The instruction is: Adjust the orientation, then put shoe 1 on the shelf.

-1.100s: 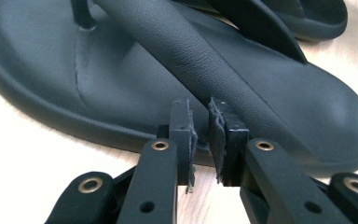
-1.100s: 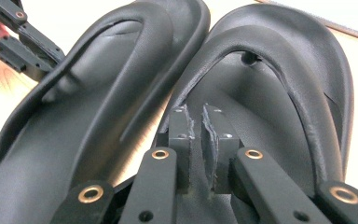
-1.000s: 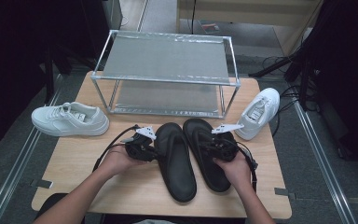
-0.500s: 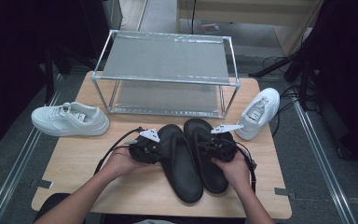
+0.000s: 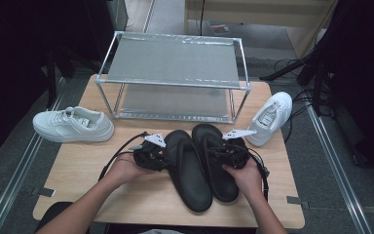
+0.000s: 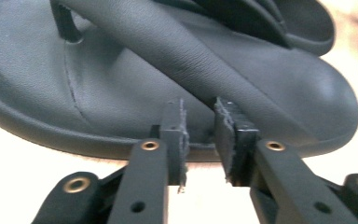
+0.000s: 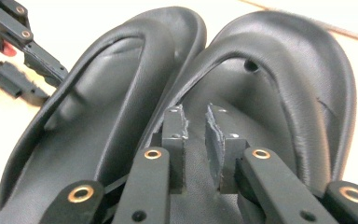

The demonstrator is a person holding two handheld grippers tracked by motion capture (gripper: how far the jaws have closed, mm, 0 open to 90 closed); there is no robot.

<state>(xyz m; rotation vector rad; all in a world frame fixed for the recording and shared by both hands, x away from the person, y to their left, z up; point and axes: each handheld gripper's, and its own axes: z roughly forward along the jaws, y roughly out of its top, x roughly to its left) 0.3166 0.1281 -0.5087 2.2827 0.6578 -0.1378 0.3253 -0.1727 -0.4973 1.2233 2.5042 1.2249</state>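
Since a second ago, your left sandal has slid against the right sandal, mid-table. Your left gripper sits at its outer edge, jaws slightly parted (holding nothing); your right gripper, also parted, straddles a strap, apparently pairing them for the rack.

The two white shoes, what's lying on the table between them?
In the high view, two black sandals lie between the white shoes, each held by a gripper.
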